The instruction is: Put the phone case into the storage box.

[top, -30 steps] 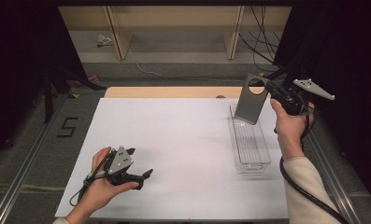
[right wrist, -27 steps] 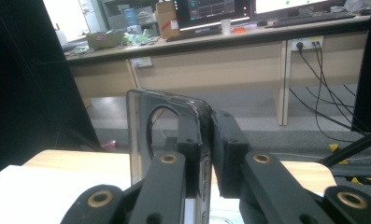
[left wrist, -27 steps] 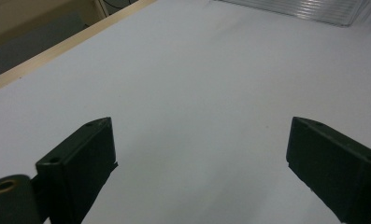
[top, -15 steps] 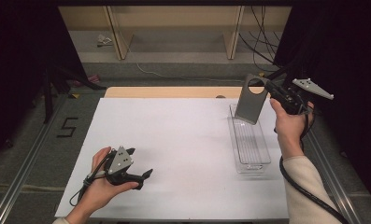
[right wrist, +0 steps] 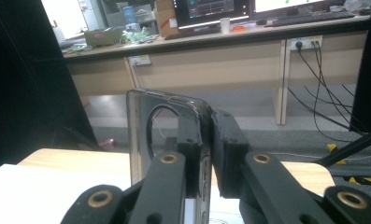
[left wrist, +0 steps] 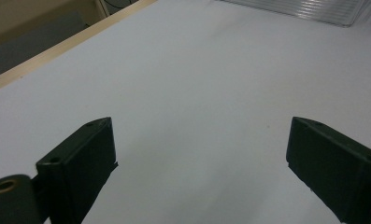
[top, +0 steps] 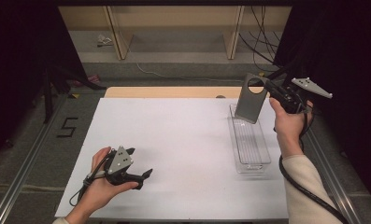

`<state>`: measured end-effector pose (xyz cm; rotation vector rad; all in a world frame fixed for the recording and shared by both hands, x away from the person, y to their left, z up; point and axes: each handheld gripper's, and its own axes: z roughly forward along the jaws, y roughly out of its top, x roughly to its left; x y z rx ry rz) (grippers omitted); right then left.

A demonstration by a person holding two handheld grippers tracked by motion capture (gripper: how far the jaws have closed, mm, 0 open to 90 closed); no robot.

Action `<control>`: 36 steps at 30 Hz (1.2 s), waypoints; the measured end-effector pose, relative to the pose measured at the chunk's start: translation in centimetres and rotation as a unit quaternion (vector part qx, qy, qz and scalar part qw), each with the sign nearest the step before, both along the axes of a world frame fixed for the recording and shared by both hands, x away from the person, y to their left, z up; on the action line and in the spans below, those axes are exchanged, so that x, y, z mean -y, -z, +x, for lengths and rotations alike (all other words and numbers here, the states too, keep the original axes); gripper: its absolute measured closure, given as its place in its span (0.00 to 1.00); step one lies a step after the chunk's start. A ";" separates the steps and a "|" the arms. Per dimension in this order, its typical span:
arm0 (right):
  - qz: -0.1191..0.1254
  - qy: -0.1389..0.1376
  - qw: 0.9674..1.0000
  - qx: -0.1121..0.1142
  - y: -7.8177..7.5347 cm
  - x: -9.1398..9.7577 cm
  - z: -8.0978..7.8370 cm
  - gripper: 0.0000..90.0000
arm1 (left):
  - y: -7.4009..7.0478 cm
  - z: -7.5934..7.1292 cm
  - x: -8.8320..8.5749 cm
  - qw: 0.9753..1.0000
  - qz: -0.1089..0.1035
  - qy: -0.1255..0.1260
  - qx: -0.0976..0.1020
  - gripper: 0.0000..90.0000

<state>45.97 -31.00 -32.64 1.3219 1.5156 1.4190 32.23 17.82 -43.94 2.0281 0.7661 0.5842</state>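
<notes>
A smoky grey, see-through phone case [top: 249,100] with a round camera hole hangs upright over the far end of a clear plastic tray [top: 263,163] at the table's right. My right gripper [top: 266,87] is shut on the case's right edge; in the right gripper view the pads pinch the case [right wrist: 140,135] at my right gripper [right wrist: 206,140]. My left gripper [top: 140,162] rests in a hand on the white table top [top: 183,130] near the front left, jaws wide apart and nothing between them, as my left gripper [left wrist: 199,158] shows up close.
The tray [left wrist: 309,9] lies lengthwise along the table's right side and looks empty. A wooden strip [top: 164,92] borders the table's far edge. Beyond it stand shelf legs [top: 115,32] and loose cables [top: 262,28] on the floor.
</notes>
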 end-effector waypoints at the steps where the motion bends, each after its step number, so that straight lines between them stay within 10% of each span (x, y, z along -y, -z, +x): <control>1: -0.002 0.000 1.000 0.000 0.0 0.0 0.1 0.92 | 0.0 0.0 0.0 1.000 0.000 0.000 0.000 0.09; 36: -0.020 0.006 1.000 -0.011 1.1 -0.1 1.9 0.92 | 0.0 0.0 -0.1 1.000 -0.001 -0.004 0.000 0.09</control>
